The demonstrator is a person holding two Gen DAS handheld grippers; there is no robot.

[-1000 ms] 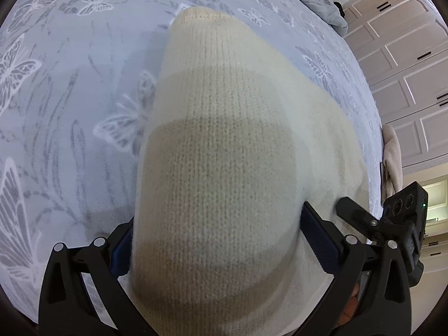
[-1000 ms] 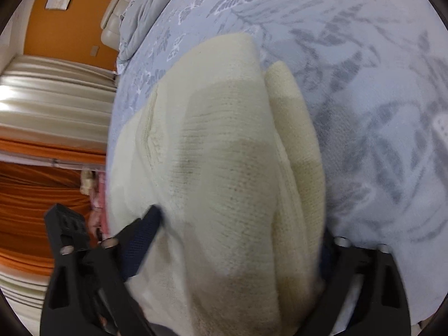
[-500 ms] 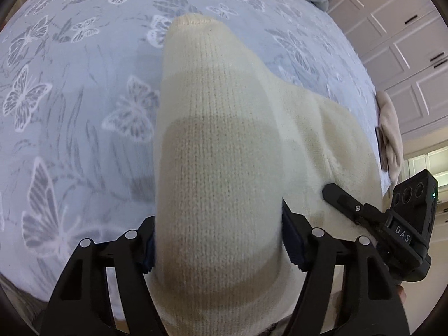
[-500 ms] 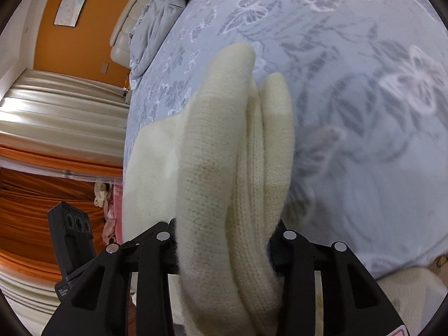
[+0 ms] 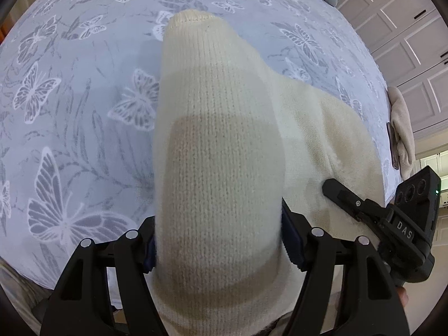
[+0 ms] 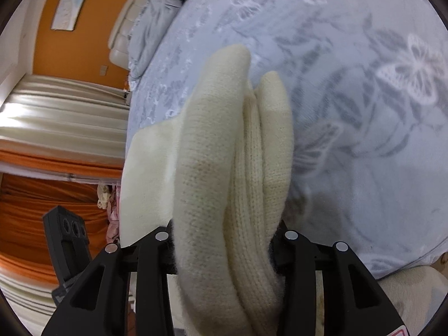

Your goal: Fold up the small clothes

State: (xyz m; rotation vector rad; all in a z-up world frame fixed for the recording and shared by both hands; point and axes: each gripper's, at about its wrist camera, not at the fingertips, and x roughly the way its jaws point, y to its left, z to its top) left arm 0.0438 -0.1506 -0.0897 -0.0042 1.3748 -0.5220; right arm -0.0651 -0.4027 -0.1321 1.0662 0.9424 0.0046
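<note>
A cream knitted garment lies partly raised over a pale blue bedcover with white butterflies. My left gripper is shut on a wide sleeve-like part of it, pads pressing both sides. The sleeve runs away from me to its cuff. In the right wrist view the same garment is bunched into several upright folds, and my right gripper is shut on that bunch. The right gripper's body shows at the left view's right edge, over the garment. The left gripper's body shows at lower left in the right view.
A grey duvet is heaped at the bed's far end by a padded headboard. White cupboard doors stand beyond the bed. A beige cloth hangs at the bed's edge. Orange and cream curtains fill one side.
Both grippers have shut on the garment, squeezing the fabric into narrower bunches, and have lifted it a little off the bedcover. In the last half second little has moved.
</note>
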